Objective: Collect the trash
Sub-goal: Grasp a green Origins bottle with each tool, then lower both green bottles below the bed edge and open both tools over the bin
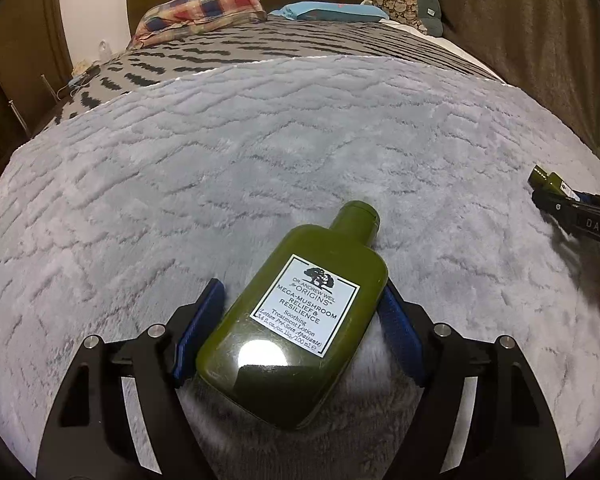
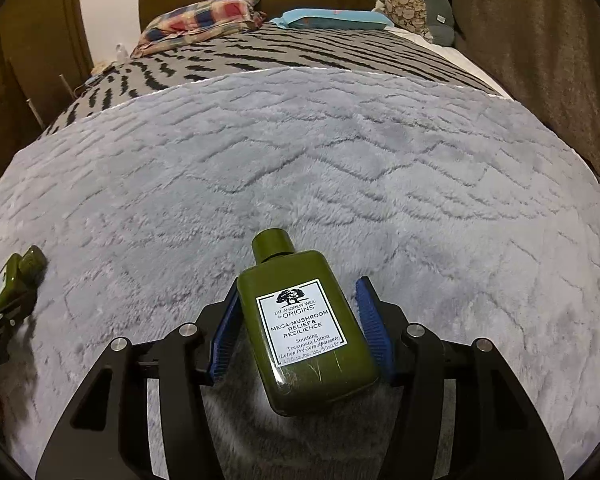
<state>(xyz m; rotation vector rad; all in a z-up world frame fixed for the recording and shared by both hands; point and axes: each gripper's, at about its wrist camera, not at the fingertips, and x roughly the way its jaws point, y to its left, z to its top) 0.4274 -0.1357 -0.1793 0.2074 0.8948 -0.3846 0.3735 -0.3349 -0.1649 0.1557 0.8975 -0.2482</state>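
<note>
A large green Origins lotion bottle [image 1: 296,320] lies between the blue pads of my left gripper [image 1: 300,304] over the grey fluffy blanket [image 1: 260,140]. The pads sit at its sides with small gaps, so the grip is unclear. A smaller green Origins bottle [image 2: 304,328] lies between the pads of my right gripper [image 2: 300,304]; the left pad touches it and the right pad stands slightly off. Each gripper with its bottle shows at the edge of the other view: the right gripper [image 1: 556,196] and the left gripper [image 2: 16,280].
The blanket covers a bed with a zebra-pattern cover [image 1: 260,48], a checked pillow [image 1: 200,12], a blue pillow [image 1: 332,10] and cushions [image 1: 408,0] by the headboard. A brown curtain [image 1: 520,40] hangs on the right. A wooden wardrobe [image 1: 16,60] stands on the left.
</note>
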